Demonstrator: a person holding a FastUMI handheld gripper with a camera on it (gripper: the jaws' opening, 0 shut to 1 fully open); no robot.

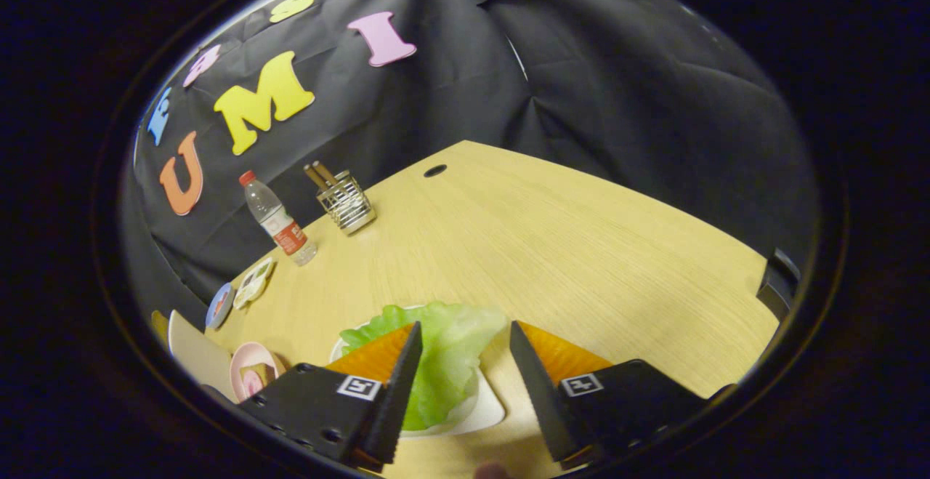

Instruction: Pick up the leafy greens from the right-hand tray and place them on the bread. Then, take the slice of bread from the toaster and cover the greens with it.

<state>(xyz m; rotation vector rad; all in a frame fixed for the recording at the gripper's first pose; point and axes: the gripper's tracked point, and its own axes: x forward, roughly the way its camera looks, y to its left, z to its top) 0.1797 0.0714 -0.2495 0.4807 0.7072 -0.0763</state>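
Green crinkled leaf is lying between claw's tips: gripper (465, 341) is standing wide, fingers holding nothing. Leafy greens (443, 359) are resting on white tray (488, 412), long axis running away from claw, nearer one finger than other; that finger is overlapping leaf, contact unclear. Beyond tray, wood-grain table (581, 246); far behind it, ribbed plastic bottle (278, 221), wire holder (347, 203).

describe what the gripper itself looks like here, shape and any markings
The gripper has two wedge-shaped fingers tapering to points, with serrated inner edges. Each sits on a flat plate with screw holes and carries a small square white tag with a black pattern.
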